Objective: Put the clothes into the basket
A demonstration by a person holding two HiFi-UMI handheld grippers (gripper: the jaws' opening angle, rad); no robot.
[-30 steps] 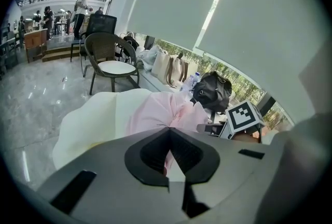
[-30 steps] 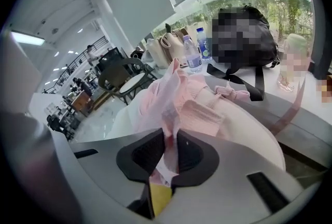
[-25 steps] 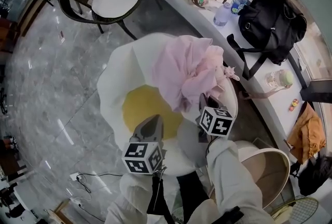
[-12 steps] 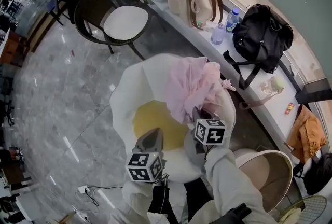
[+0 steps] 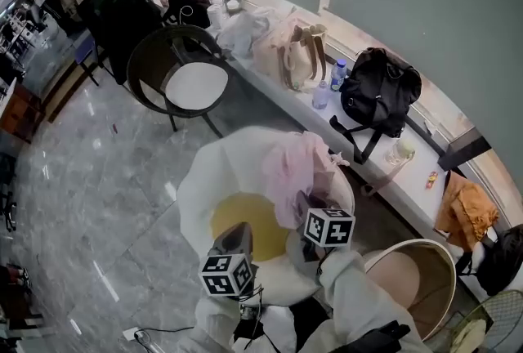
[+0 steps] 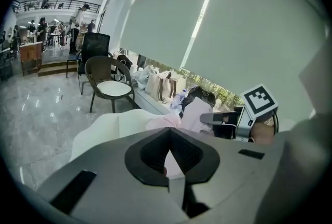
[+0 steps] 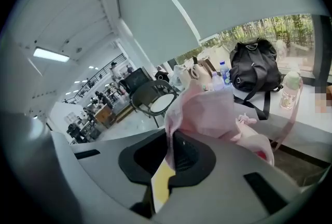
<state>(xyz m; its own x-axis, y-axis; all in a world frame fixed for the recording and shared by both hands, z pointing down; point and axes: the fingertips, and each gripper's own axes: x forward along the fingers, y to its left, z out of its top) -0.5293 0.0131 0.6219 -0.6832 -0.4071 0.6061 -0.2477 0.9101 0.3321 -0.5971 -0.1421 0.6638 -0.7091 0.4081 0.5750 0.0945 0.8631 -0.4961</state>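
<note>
Polished grey marble floor (image 5: 98, 180) is spreading below a long white window ledge (image 5: 384, 180), which is carrying a beige canvas tote bag (image 5: 286, 57) and a black backpack (image 5: 377, 90) from 11 toward 4 o'clock. A dark wicker chair (image 5: 184, 82) is standing at 10. The right gripper (image 5: 304, 203) is clamping the crumpled, soft pink garment (image 5: 296, 167), its long axis running 6 to 12 over the white petal-edged seat (image 5: 204, 180). The left gripper (image 5: 239, 230) at 7 is closed, gripping nothing I can make out. The round cream-walled basket (image 5: 433, 261) is sitting at 4.
</note>
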